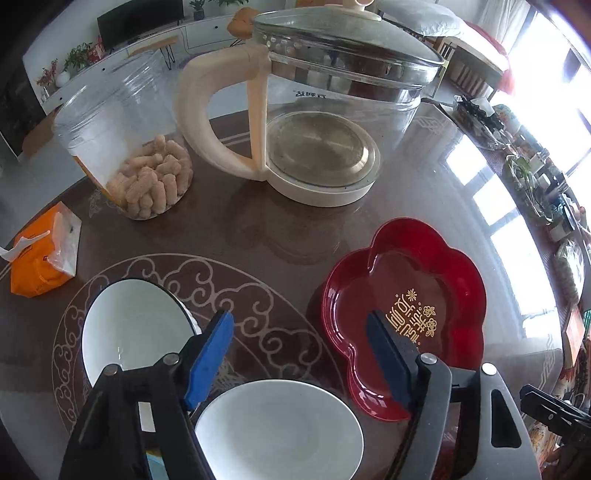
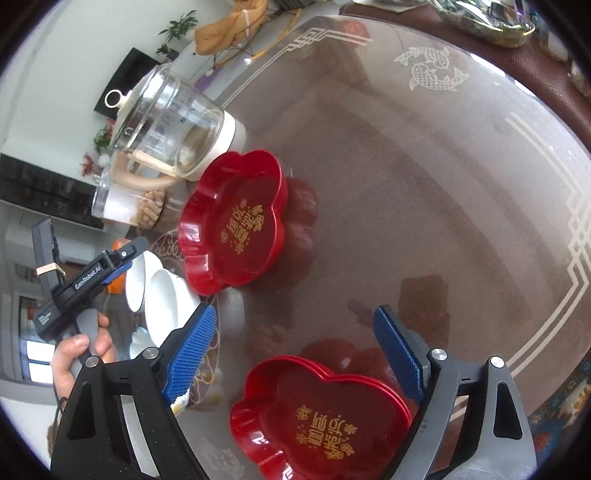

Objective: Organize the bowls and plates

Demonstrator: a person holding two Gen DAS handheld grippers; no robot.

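In the left wrist view my left gripper (image 1: 299,321) hangs open over the table, nothing between its blue pads. Just under it sits a white bowl (image 1: 277,428); a second white bowl (image 1: 133,328) lies to its left. A red flower-shaped plate (image 1: 402,314) with gold lettering lies behind the right finger. In the right wrist view my right gripper (image 2: 295,314) is open above a stack of two like red plates (image 2: 321,417), its pads clear of the rims. The single red plate (image 2: 236,221) lies further off, with the white bowls (image 2: 162,302) and the left gripper (image 2: 118,262) to its left.
A glass kettle (image 1: 317,110) on a cream base stands at the back of the glass-topped table (image 2: 424,184). Beside it are a clear jar of snacks (image 1: 129,147) and an orange tissue pack (image 1: 44,251). Cluttered dishes (image 2: 480,18) line the far edge.
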